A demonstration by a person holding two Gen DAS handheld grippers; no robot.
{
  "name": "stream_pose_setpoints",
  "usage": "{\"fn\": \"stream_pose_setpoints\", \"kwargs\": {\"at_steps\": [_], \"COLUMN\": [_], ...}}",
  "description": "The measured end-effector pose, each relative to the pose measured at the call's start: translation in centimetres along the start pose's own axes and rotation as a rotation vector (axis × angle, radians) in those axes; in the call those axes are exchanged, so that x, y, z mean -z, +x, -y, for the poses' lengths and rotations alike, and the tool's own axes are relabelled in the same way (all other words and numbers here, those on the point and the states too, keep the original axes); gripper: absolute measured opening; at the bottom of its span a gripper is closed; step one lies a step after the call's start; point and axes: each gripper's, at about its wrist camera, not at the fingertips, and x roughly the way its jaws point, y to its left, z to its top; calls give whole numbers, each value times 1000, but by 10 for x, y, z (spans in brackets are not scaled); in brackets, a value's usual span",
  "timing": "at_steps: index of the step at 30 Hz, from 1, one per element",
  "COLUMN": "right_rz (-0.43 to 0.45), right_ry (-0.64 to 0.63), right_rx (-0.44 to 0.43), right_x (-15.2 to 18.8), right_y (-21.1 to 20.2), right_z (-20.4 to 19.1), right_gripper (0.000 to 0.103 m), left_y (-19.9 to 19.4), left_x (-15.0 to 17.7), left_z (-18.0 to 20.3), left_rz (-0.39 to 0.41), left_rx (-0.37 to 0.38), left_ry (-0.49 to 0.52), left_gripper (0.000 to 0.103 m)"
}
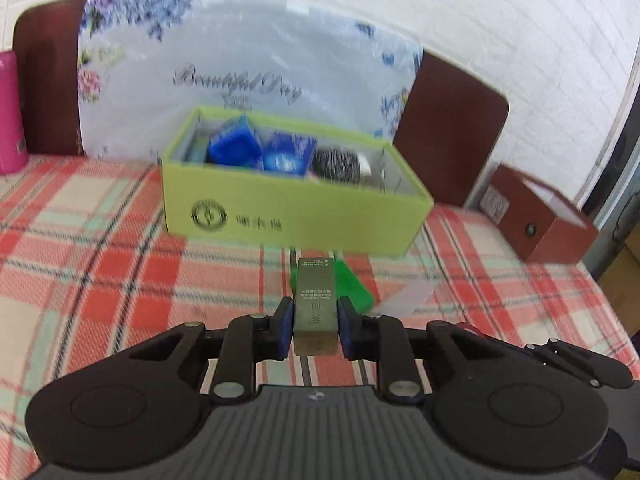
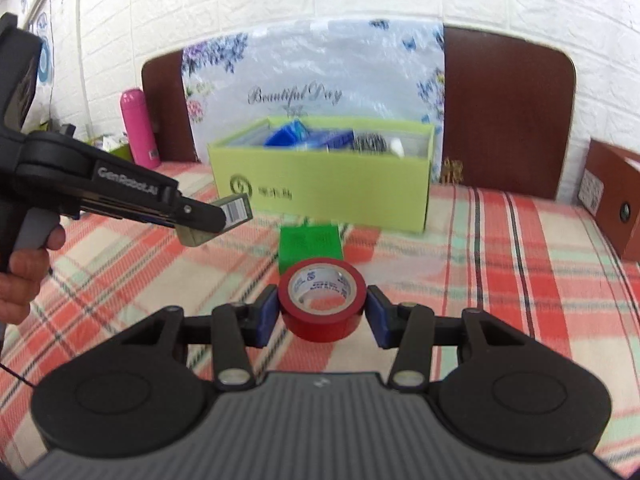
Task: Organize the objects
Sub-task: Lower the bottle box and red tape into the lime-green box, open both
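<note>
Carry step: your left gripper (image 1: 314, 322) is clamped on the grey carton (image 1: 315, 300), right gripper (image 2: 322, 314) on the red tape roll (image 2: 322, 300) (both airborne). Next, drop both into the far green box (image 1: 280, 204).

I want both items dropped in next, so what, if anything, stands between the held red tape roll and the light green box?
Nothing visible blocks it. The right tongs hold the red tape roll above the plaid cloth; only a small green box lies low on the cloth before the light green box, whose top is open.
</note>
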Motion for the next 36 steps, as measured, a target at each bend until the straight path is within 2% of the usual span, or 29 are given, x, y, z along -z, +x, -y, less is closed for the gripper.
{"fn": "stream_pose_setpoints", "kwargs": {"at_steps": [7,12,18,22,23,24,25,26,28,29,30,33,36], "right_rz": [102,143,150,139,137,123,115,132,169,182,195,219,211], "right_ry": [-24,-2,8,19,20,21,29,38,38,35,36,50,58], "right_rx": [20,66,126,116,103,94,95,99,104,107,113,137,134], "right_x": [-59,-97,-121,-120,-117,-115,-110,-105,-94,-90,-85,-74,-69], "right_y": [26,66,119,150,158,164,166,164,155,150,144,129,116], "right_z": [9,20,30,31,32,32,32,33,32,32,32,30,28], "right_gripper": [46,46,46,46,56,66,80,84,92,99,102,103,103], "left_y": [0,33,72,90,92,94,93,90,82,79,77,73,65], "left_x": [-59,-97,-114,-115,-114,-112,-110,-106,-96,-92,-90,-80,-75], "left_z": [-7,-30,-47,-55,-57,-59,-62,-64,-68,-70,-71,-73,-64], "left_rz": [96,84,55,69,84,84,83,99,155,160,153,128,111], "left_rx": [-37,-61,-118,-124,-118,-113,-116,-126,-143,-146,-150,-146,-149], "left_ry": [38,-17,-3,6,12,13,5,-4,-6,-5,-11,-49,-44], "left_gripper": [23,23,23,23,27,45,57,75,79,79,79,79,79]}}
